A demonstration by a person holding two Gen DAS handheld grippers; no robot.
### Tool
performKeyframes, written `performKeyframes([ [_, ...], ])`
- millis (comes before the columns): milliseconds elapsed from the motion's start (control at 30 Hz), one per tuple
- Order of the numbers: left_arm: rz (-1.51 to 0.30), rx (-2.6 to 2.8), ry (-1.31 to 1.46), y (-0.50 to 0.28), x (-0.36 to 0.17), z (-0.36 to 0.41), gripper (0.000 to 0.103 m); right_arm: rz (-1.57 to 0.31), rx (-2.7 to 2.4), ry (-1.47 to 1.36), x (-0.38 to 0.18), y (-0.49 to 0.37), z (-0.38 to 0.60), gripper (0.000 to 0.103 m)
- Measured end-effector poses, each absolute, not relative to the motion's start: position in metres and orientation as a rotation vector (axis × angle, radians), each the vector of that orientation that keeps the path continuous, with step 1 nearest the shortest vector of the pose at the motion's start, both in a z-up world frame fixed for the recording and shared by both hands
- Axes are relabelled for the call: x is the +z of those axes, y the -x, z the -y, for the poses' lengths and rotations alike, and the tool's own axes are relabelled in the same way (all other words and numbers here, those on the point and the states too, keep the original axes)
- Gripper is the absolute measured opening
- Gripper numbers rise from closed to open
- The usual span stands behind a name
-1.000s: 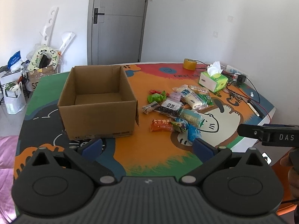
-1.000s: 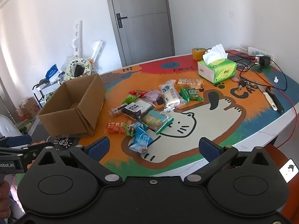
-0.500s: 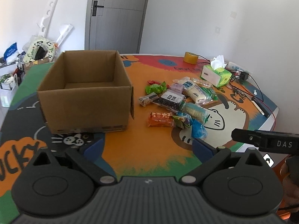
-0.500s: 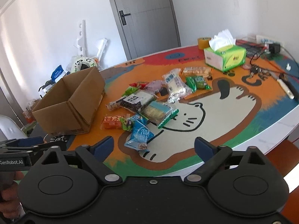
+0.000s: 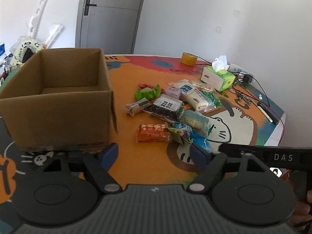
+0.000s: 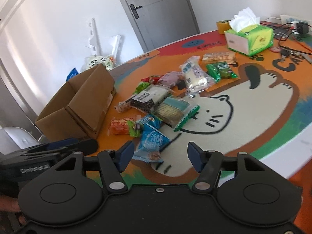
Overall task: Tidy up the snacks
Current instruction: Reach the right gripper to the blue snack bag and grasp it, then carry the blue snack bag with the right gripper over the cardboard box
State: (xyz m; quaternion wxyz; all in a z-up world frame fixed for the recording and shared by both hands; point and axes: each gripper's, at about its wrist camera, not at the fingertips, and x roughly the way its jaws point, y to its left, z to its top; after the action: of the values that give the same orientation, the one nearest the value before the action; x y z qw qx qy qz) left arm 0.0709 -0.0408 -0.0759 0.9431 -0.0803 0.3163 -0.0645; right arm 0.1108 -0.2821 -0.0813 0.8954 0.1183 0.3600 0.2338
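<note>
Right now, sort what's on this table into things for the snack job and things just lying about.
For the job: cardboard box; orange snack pack; blue snack pack; black-and-white packet; green candy bag.

Lying about: tissue box; tape roll; cables; keys.

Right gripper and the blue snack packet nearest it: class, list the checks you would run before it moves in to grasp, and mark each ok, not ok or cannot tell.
1. right gripper open and holding nothing: ok.
2. blue snack packet lies ahead between the fingers, not yet enclosed: ok.
3. Packet free of neighbours: not ok, it overlaps the small green packet.
4. cardboard box open on top, with bare floor visible: ok.
5. left gripper open, holding nothing and apart from the packet: ok.
6. Packet's weight or stiffness: cannot tell.
</note>
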Motion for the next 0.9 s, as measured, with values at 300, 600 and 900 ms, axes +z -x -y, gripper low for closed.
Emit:
performKeyframes([
  [300, -0.657, -0.157, 0.15, -0.094, -0.083, 0.048, 0.064, -0.811, 0.54, -0.304, -0.103, -0.138, 0.272, 0.028],
  [600, -0.642, -0.216, 0.133, -0.113, -0.082, 0.068, 0.056, -0.8, 0.476, -0.312, -0.103, -0.139, 0.295, 0.026],
  [900, -0.655, -0.253, 0.117, -0.134, -0.091, 0.091, 0.056, -0.778, 0.38, -0.321, -0.101, -0.143, 0.32, 0.026],
])
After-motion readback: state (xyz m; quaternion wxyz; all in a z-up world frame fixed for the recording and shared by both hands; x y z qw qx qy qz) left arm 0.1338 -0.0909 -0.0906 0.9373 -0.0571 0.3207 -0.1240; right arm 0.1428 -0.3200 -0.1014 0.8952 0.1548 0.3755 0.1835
